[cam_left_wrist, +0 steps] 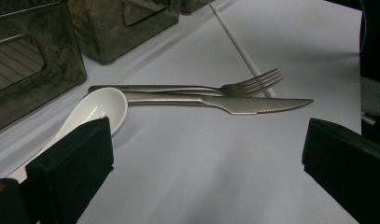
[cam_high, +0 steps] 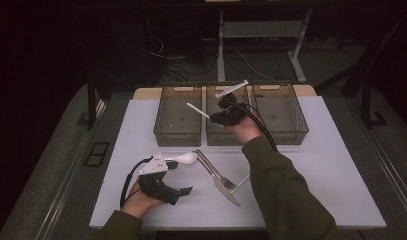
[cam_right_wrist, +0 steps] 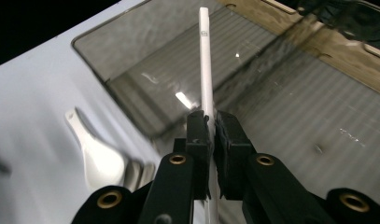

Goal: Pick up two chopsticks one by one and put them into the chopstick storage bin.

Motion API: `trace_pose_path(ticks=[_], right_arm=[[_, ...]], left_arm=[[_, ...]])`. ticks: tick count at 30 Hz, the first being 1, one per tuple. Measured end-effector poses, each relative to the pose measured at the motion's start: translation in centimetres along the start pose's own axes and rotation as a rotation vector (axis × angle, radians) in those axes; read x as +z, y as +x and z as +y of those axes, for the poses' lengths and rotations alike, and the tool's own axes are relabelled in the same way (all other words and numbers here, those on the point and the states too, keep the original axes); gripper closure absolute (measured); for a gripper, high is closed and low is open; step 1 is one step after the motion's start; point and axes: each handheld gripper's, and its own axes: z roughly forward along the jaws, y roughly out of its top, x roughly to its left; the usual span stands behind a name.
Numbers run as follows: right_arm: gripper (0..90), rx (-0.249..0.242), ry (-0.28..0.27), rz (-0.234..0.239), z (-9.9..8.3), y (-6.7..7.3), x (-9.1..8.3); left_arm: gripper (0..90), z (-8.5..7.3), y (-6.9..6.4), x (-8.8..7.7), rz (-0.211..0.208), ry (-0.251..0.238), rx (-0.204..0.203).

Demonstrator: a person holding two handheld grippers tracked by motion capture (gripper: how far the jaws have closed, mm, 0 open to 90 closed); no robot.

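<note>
My right gripper [cam_high: 214,119] [cam_right_wrist: 212,130] is shut on a white chopstick [cam_high: 197,110] [cam_right_wrist: 205,60] and holds it in the air above the smoky plastic bins. The stick's free end points left, over the right edge of the left bin [cam_high: 177,138]. My left gripper [cam_high: 178,177] [cam_left_wrist: 206,158] rests open on the table with nothing between its jaws. Just beyond it lie a white spoon [cam_high: 185,158] [cam_left_wrist: 98,108] [cam_right_wrist: 98,156], a metal fork [cam_high: 220,174] [cam_left_wrist: 250,85] and a knife [cam_high: 227,191] [cam_left_wrist: 253,104]. A second white chopstick [cam_high: 243,181] [cam_left_wrist: 239,46] lies past the fork.
Three bins stand in a row at the back of the white table: the left one, a middle one [cam_high: 218,140] and a right one [cam_high: 283,138]. Both forearms reach in from the near edge. Dark floor and table legs lie beyond.
</note>
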Motion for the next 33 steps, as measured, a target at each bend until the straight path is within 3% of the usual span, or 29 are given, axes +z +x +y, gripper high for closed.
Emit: trace_pose_path(ticks=[10, 20, 27, 30, 33], right_arm=[[84.2, 0.028, 0.053, -0.010, 3.4, 1.3, 6.0], [84.1, 0.072, 0.087, -0.030, 5.7, 2.1, 9.8], [83.1, 0.073, 0.112, -0.038, 6.6, 2.5, 11.5], [76.3, 0.079, 0.088, -0.025, 6.8, 2.5, 11.3], [71.7, 0.052, 0.068, -0.005, 6.8, 2.3, 10.3]], left_arm=[[1.3, 0.0, -0.2, -0.1, -0.008, -0.003, 0.002], [1.4, 0.1, -0.3, -0.1, -0.019, -0.001, 0.010], [2.5, 0.2, -0.4, -0.2, -0.023, -0.007, 0.020], [2.5, 0.1, -0.3, -0.3, -0.024, -0.004, 0.019], [2.5, 0.1, -0.2, -0.3, -0.023, -0.013, 0.016]])
